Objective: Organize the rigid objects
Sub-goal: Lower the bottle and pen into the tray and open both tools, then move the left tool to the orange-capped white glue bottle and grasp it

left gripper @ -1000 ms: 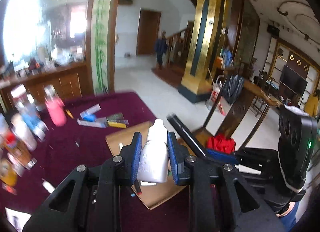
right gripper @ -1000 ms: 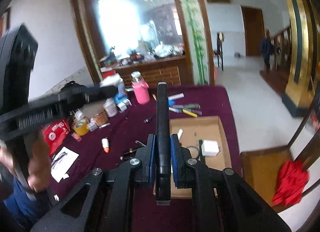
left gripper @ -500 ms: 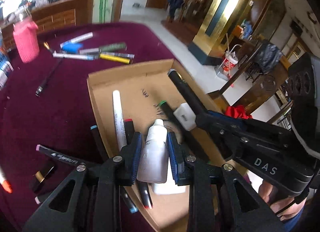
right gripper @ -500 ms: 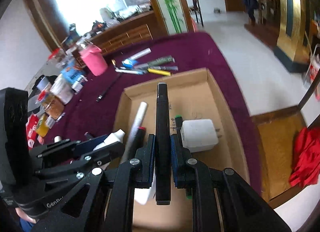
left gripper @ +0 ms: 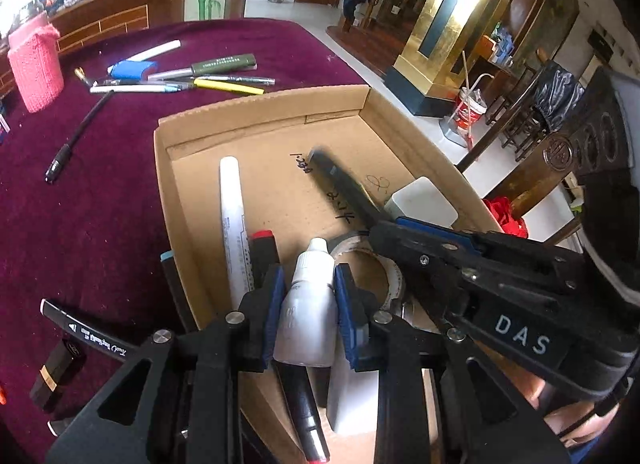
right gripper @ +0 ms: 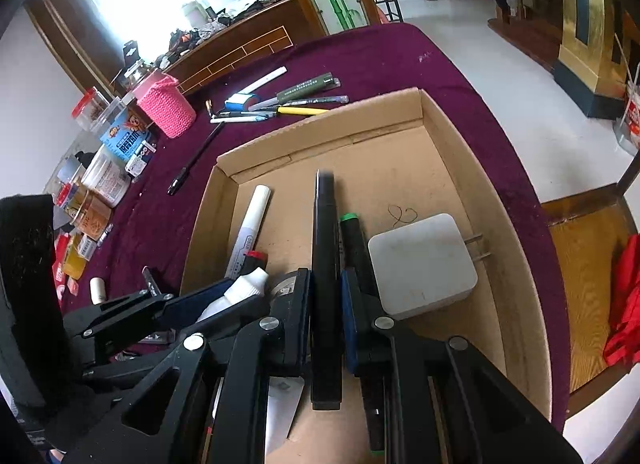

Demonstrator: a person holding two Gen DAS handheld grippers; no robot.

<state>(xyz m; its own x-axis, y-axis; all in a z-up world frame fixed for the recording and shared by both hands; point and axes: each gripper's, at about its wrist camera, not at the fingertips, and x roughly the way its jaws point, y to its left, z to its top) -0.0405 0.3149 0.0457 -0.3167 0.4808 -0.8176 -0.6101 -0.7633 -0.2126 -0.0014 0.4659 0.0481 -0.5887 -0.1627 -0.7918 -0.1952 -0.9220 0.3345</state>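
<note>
My left gripper [left gripper: 308,300] is shut on a small white dropper bottle [left gripper: 308,320] and holds it low over the near end of an open cardboard box [left gripper: 264,111]. My right gripper [right gripper: 326,304] is shut on a long black marker [right gripper: 326,264] and holds it over the same box [right gripper: 320,123]. The box holds a white marker [left gripper: 234,219], a red-capped black marker [left gripper: 262,248], a green-capped marker [right gripper: 354,244], a white charger block [right gripper: 422,260] and a roll of tape [left gripper: 384,264]. The bottle also shows in the right wrist view [right gripper: 240,292].
On the maroon tablecloth [left gripper: 100,183] beyond the box lie several pens [left gripper: 192,77] and a black pen [left gripper: 76,135]. A pink knitted holder [right gripper: 166,105] and jars [right gripper: 104,179] stand at the left. More markers [left gripper: 84,334] lie left of the box. A wooden chair [right gripper: 588,264] stands right.
Both grippers have come down from high above the table to just over the box, still holding the bottle and the black marker.
</note>
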